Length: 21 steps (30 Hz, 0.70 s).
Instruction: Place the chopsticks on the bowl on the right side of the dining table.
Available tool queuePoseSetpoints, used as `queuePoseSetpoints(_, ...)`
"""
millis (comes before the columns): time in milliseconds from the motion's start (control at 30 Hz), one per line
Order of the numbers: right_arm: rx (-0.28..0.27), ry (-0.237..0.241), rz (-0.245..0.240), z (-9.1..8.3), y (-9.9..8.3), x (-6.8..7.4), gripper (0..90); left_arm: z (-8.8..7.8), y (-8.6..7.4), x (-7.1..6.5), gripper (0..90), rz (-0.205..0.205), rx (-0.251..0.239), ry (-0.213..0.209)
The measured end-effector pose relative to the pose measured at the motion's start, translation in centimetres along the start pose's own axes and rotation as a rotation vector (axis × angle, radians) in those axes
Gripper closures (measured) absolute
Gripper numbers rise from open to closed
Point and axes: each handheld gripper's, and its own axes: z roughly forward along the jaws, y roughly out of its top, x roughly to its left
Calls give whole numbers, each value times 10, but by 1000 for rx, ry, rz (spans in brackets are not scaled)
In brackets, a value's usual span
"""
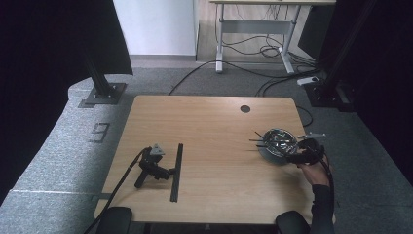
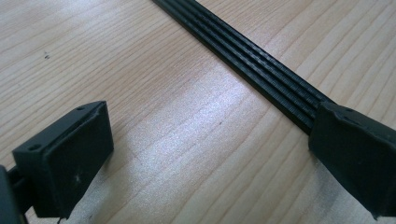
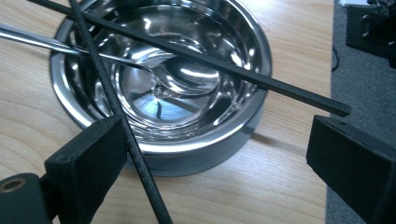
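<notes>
Right now your right gripper [image 3: 219, 154] hangs just in front of the steel bowl [image 3: 163, 88] at the table's [image 1: 209, 122] right edge, jaws spread wide and holding nothing. 2 black rods cross the bowl: a flat smooth one [image 3: 280, 88] lies over the rim with its free end jutting out just above your right-hand jaw, and a ribbed one [image 3: 116, 116] slants down past your left-hand jaw, touching or nearly touching it. A metal utensil [image 3: 140, 60] — spoon-like, as far as the reflections allow — rests inside the bowl.

I judge the rods light, stiff and thin, so they'll pivot or slide on the polished rim at a nudge. Take the flat one near its jutting end, pads on the broad faces, and close gently — a hard pinch could flick it away. The bowl looks slick and could skate on the wood if you push it.

Your left gripper [image 1: 155, 165] lies on the table beside a long black strip [image 1: 177, 171], jaws apart, empty.
</notes>
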Motion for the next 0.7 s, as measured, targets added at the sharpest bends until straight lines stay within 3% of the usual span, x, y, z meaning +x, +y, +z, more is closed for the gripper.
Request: queuePoseSetpoints(700,-31,-98,50,4,-1,-22,81,0,0,0,0,0,0,0)
